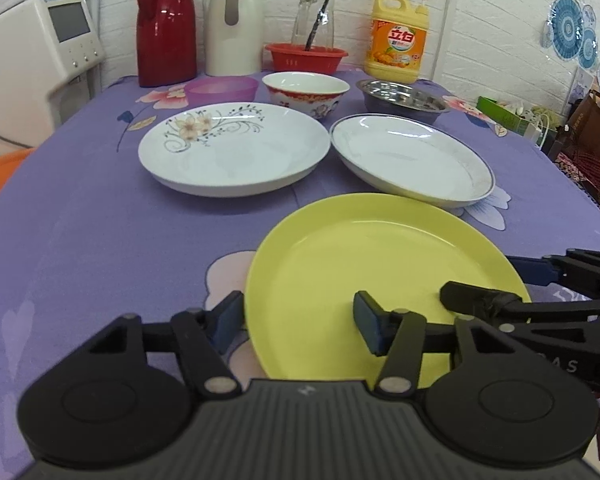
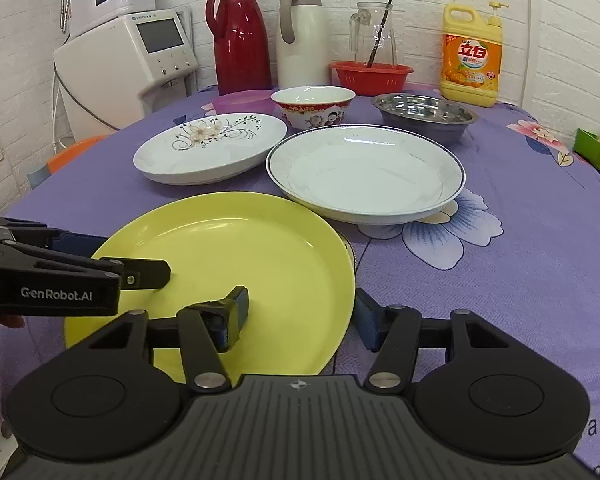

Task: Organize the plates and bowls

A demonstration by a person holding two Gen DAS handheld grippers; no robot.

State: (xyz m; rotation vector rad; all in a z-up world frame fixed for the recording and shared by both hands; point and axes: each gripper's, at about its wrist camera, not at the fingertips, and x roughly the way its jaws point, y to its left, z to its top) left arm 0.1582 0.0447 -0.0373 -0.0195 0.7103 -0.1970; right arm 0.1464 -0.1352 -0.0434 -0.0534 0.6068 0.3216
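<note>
— White brick wall (image 2: 560, 40) stood at the far side, and a purple flowered tablecloth (image 2: 520, 272) covered the table. What was on it?

— Nearest lay a yellow plate (image 1: 380, 272). Just beyond it sat two white plates side by side: a flower-patterned plate (image 1: 236, 148) on the left and a blue-rimmed plate (image 1: 412, 160) on the right, whose near edge sat just beside the yellow plate's far rim.

— And the bowls?

— Farther back in a row: a purple plastic bowl (image 1: 222, 89), a red-patterned bowl (image 1: 306, 92) and a steel bowl (image 1: 404, 100). Behind those stood a red thermos (image 1: 166, 24), a white thermos (image 1: 236, 20), a glass jug (image 1: 314, 18) in a red basket (image 1: 306, 56), and a yellow detergent bottle (image 1: 398, 38).

— The grippers?

— The left gripper (image 1: 300, 326) had its jaws spread wide, straddling the yellow plate's left rim, one finger outside it and one over the plate, gripping nothing. The right gripper (image 2: 300, 320) was likewise wide apart across the right rim, closed on nothing.
</note>
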